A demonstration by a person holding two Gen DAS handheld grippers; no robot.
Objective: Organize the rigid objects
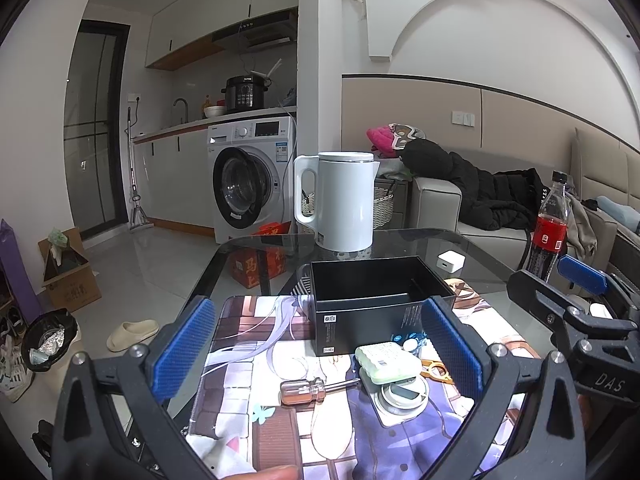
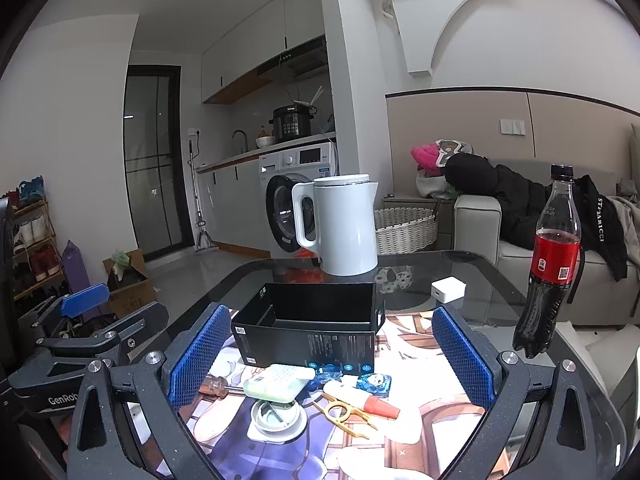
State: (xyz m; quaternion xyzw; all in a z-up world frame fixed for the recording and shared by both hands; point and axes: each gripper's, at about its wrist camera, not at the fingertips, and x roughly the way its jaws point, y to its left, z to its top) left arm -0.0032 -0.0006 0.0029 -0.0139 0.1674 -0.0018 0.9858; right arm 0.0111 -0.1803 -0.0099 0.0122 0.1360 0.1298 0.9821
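Observation:
An open, empty black box (image 1: 376,292) (image 2: 316,328) stands on a printed mat on the glass table. In front of it lie a clear-handled screwdriver (image 1: 308,390) (image 2: 218,386), a pale green case (image 1: 386,360) (image 2: 278,384), a round white dish (image 1: 402,394) (image 2: 278,418), a gold clip (image 2: 344,412) and a white tube with a red cap (image 2: 360,396). My left gripper (image 1: 318,354) is open and empty above the screwdriver and case. My right gripper (image 2: 330,358) is open and empty above the same small items.
A white kettle (image 1: 340,200) (image 2: 344,224) stands behind the box. A cola bottle (image 2: 550,264) (image 1: 550,224) stands at the table's right edge, with a small white cube (image 2: 448,290) near it. The table's glass edge (image 1: 208,268) drops to the floor at left.

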